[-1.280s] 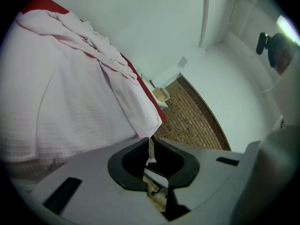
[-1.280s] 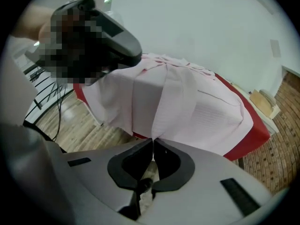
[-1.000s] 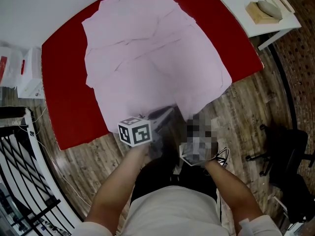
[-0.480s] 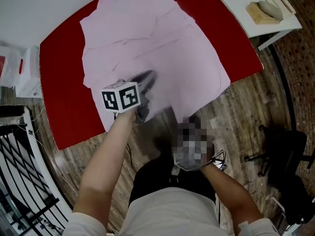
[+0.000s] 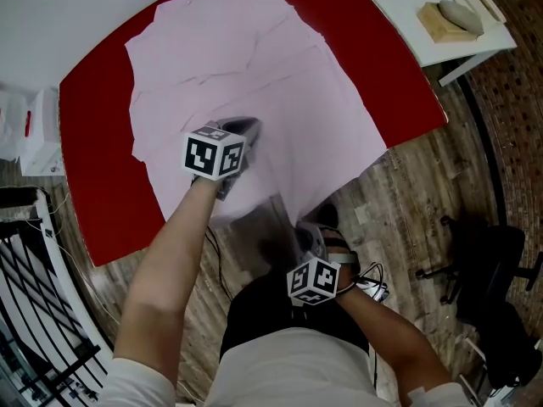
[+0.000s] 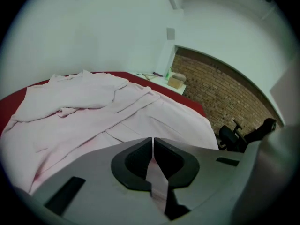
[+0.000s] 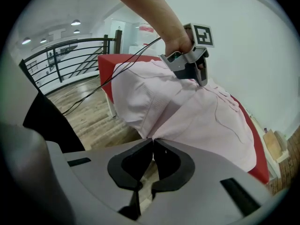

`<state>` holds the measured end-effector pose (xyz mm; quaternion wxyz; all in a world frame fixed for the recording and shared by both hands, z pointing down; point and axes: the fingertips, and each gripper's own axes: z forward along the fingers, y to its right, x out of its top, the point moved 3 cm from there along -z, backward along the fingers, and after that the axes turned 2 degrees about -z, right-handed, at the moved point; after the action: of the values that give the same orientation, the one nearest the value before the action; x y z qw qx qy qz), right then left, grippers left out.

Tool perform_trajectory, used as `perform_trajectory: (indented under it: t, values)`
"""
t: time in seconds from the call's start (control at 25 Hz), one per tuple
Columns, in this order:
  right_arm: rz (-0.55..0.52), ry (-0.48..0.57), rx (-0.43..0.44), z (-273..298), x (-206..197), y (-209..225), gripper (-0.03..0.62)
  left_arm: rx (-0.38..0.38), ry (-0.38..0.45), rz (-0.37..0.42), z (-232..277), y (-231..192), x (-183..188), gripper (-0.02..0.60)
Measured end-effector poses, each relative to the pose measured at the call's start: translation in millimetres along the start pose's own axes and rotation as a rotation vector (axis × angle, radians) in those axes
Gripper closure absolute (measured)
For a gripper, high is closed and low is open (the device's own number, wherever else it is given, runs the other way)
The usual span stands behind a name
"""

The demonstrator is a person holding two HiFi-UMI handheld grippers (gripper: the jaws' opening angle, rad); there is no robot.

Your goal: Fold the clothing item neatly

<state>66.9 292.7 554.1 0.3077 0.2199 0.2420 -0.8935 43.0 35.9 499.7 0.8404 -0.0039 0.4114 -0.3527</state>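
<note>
Head view shows the pale pink cloth garment spread open across the red worktop, covering most of it. Its near hem spills over the front edge toward you. Your left gripper sits over the middle of the garment, jaws closed on a pinch of the pink cloth; in the left gripper view a narrow strip of fabric runs back between them. Your right gripper is lower, off the worktop's front edge and close to your body. Its jaws are clamped on the hanging hem, and in the right gripper view the cloth gathers to a point right at the tips. Between the two grippers the fabric is lifted and drawn into a loose fold.

Your left forearm crosses above the near left part of the garment and hides the cloth under it. A thin black cable trails from the left gripper down toward the wooden plank floor.

Beyond the worktop's far right corner stands a white side table carrying a pale wooden block with a grey oval object on top. A black office chair stands on the floor to your right, well apart from the worktop. To your left are white boxes and a black metal railing. A brick wall shows past the side table in the left gripper view.
</note>
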Motion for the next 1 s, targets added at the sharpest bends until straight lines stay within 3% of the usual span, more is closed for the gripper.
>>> perform_trajectory:
  t: [0.12, 0.32, 0.48, 0.56, 0.64, 0.8, 1.0]
  values:
    - [0.016, -0.026, 0.013, 0.1, -12.7, 0.7, 0.574, 0.051, -0.069, 0.020, 5.3, -12.7, -7.7, 0.568]
    - [0.025, -0.024, 0.069, 5.0, -17.4, -3.1, 0.574, 0.104, -0.119, -0.075, 2.8, -37.5, -17.6, 0.568]
    - [0.044, 0.008, 0.131, 11.5, -13.7, -6.0, 0.571, 0.095, -0.052, -0.093, -3.3, -31.1, -4.6, 0.568]
    - [0.058, 0.028, 0.154, 12.5, -14.2, -6.2, 0.482, 0.036, 0.021, -0.068, -7.5, -11.2, 7.4, 0.568]
    - [0.080, 0.046, 0.166, 11.2, -17.2, -4.0, 0.456, -0.022, 0.051, -0.006, -6.7, 11.4, 11.5, 0.568]
    - [0.128, 0.055, 0.132, 5.9, -27.9, 12.4, 0.453, -0.059, -0.041, 0.045, 5.8, 28.0, -11.2, 0.568]
    - [0.205, 0.088, 0.036, -6.2, -32.4, 73.2, 0.454, 0.029, -0.120, -0.017, 5.0, 4.2, -29.3, 0.569]
